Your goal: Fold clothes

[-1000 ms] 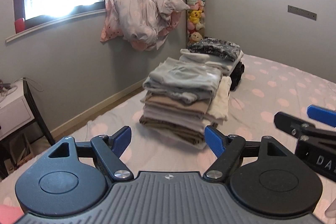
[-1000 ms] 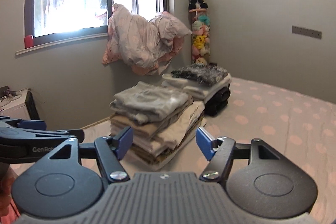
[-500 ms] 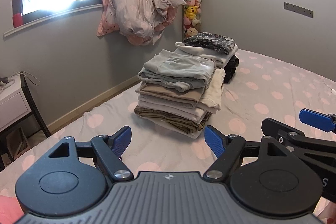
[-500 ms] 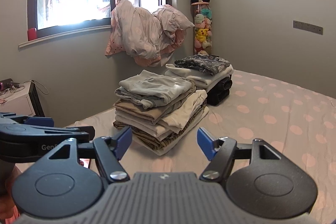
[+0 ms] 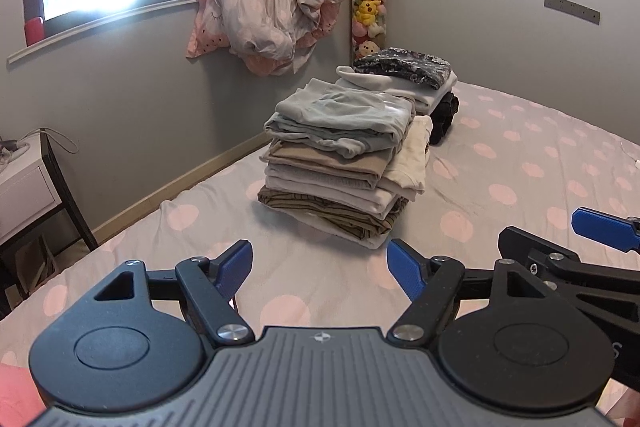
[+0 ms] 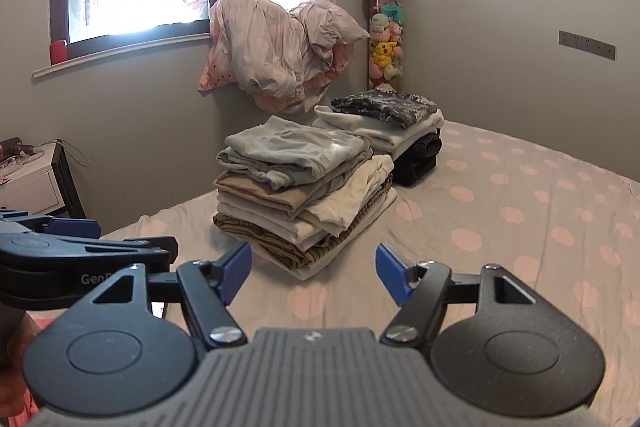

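Both tools (image 5: 320,265) (image 6: 312,267) drawn back, folded stack (image 5: 344,163) angled away-right

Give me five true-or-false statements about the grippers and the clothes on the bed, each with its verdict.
1. The left gripper holds a shirt. False: open, holding nothing.
2. The right gripper is open and empty. True.
3. Two stacks of folded clothes sit on the bed. True: the near stack and the far stack.
4. A black garment tops the near stack. False: a pale grey-blue one does.
5. The crumpled duvet lies spread on the bed. False: it hangs at the window sill.
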